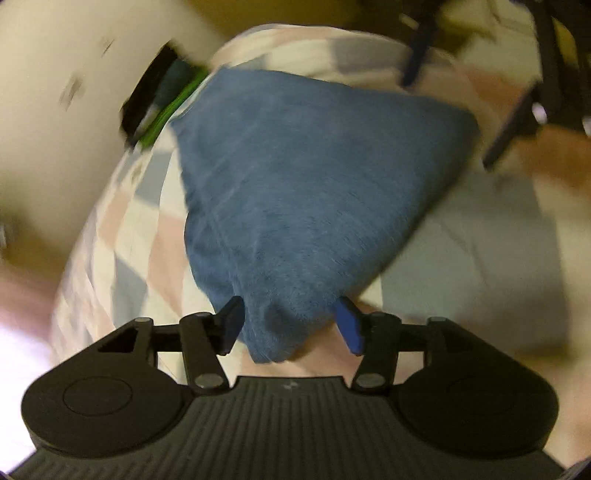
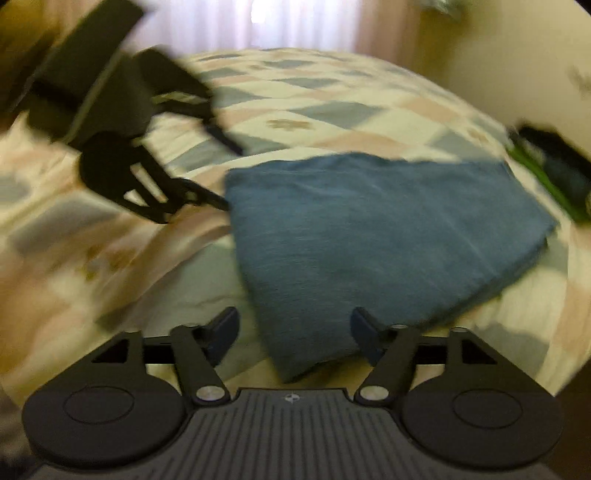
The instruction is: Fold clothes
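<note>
On a bed covered by a quilt (image 2: 332, 96) patterned in pale pink, blue and cream diamonds lies a folded blue garment (image 2: 369, 236), flat and roughly square, with one corner pointing toward each camera. The left wrist view alone shows a person's bare hand (image 1: 554, 155) at the far right edge, wrapped around the dark frame of the other tool, plus a plain cream wall at the left. The right wrist view alone shows a bright curtained window (image 2: 266, 22) behind the bed and the blurred black body of the left gripper (image 2: 218, 201), tilted down, its fingertips at the garment's left edge. Both views catch a black and green object (image 1: 155, 103) lying on the quilt beyond the garment, too smeared to identify. In its own view the left gripper (image 1: 291, 325) angles steeply down over the near corner of the garment, its jaws parted on either side of the corner without pressing it. The right gripper (image 2: 295, 334) also slopes down, jaws spread wide, the nearest corner lying between them ungripped.
</note>
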A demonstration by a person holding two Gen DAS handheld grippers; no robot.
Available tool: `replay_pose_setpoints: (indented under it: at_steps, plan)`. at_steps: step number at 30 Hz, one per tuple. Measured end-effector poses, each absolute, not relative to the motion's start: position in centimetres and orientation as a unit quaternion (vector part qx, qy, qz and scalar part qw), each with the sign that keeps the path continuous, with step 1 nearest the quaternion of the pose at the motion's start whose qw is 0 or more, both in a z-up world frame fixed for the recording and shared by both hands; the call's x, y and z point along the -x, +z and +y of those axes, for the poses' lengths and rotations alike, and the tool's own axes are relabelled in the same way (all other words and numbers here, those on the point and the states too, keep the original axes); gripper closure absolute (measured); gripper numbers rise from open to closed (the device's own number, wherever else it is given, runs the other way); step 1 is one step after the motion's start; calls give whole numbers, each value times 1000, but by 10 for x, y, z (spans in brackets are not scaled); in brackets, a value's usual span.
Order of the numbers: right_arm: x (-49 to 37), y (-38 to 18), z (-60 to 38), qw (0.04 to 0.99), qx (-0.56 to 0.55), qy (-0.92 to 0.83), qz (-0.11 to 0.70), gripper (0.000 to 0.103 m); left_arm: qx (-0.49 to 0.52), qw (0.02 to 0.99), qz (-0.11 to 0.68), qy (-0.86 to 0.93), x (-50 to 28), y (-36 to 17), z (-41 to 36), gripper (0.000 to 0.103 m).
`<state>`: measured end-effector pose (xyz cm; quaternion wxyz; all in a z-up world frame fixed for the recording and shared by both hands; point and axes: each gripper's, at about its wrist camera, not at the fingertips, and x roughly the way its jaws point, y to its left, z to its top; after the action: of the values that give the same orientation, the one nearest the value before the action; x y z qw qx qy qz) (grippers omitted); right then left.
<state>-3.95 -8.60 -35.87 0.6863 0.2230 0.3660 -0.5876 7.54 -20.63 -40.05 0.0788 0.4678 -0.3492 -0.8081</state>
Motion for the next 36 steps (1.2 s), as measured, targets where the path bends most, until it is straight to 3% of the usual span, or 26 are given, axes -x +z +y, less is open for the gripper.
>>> replay_pose_setpoints:
  at_steps: [2,6,9,12,13,15,16,20,24,26,31,33,36]
  plan:
    - [20,-374,-79,673,-157,-589,418,28,-459,65,-414,-784,-78,-418,-201,39]
    - [-5,-420,-72,613,-8,-574,542,28,-428,45,-526,-734,-87,-454,-198,39]
    - [-10,-435,-74,596,48,-578,555,28,-409,48,-559,-720,-86,-469,-199,39]
    - [-14,-448,-81,576,104,-581,566,29,-409,53,-559,-719,-83,-473,-200,54]
    - [-14,-450,-85,575,113,-578,567,31,-413,52,-554,-721,-82,-472,-201,67]
    - [-11,-453,-92,585,120,-565,569,45,-425,48,-532,-731,-79,-462,-203,74]
    - [-8,-452,-95,597,108,-553,571,63,-432,46,-519,-736,-77,-457,-204,78]
    - [33,-415,-114,669,-3,-529,522,86,-473,49,-386,-791,-53,-394,-228,83]
    - [136,-342,-156,749,-253,-500,354,87,-487,86,-230,-838,-3,-312,-266,85]
    - [192,-321,-174,765,-326,-478,284,88,-467,119,-165,-860,27,-278,-283,84]
    - [322,-289,-217,764,-385,-479,197,88,-390,229,-37,-891,131,-237,-328,72]
    - [378,-296,-245,752,-411,-484,177,88,-329,285,32,-900,161,-227,-346,67]
    - [444,-326,-285,728,-459,-482,164,88,-292,359,110,-880,195,-237,-367,67]
